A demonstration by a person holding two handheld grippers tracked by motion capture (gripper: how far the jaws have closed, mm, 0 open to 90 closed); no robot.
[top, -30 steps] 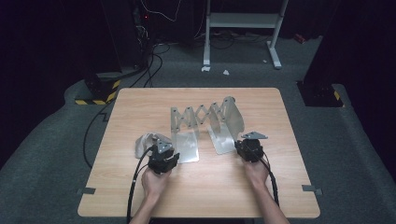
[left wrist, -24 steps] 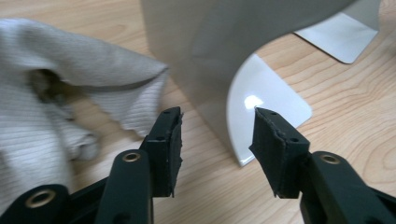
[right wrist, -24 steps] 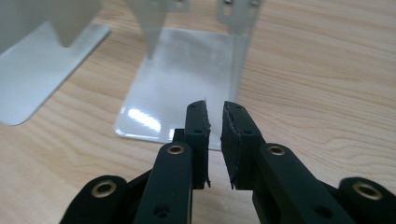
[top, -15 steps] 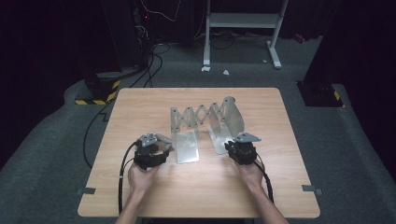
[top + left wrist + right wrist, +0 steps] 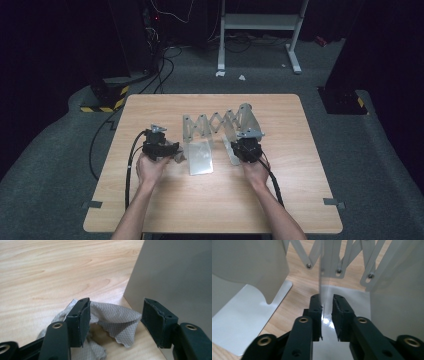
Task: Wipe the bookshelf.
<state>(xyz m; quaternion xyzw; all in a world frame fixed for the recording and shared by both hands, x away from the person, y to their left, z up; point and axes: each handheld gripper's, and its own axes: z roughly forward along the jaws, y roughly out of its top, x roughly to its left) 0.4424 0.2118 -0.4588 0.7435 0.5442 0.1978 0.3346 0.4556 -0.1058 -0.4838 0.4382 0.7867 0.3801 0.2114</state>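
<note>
A folding metal rack [image 5: 215,122] with scissor links and upright plates stands mid-table. My left gripper [image 5: 174,150] is open beside the rack's flat left plate [image 5: 200,156]. A crumpled grey cloth [image 5: 117,317] lies on the wood between and under its jaws, next to the plate's wall [image 5: 175,272]. My right gripper [image 5: 326,312] reaches into the rack's right end [image 5: 240,120]. Its jaws stand narrowly apart around the edge of a thin upright plate [image 5: 321,277]; the left jaw is against it and a small gap shows at the right jaw.
The wooden table [image 5: 150,107] has bare room on all sides of the rack. Black cables trail from both grippers toward the near edge. On the dark floor beyond stand a white frame [image 5: 260,22] and a black-and-yellow striped block [image 5: 102,105].
Both hands have moved forward. The left gripper shifted left and now points at the cloth by the flat plate. The right gripper moved forward-left into the rack's right end.
</note>
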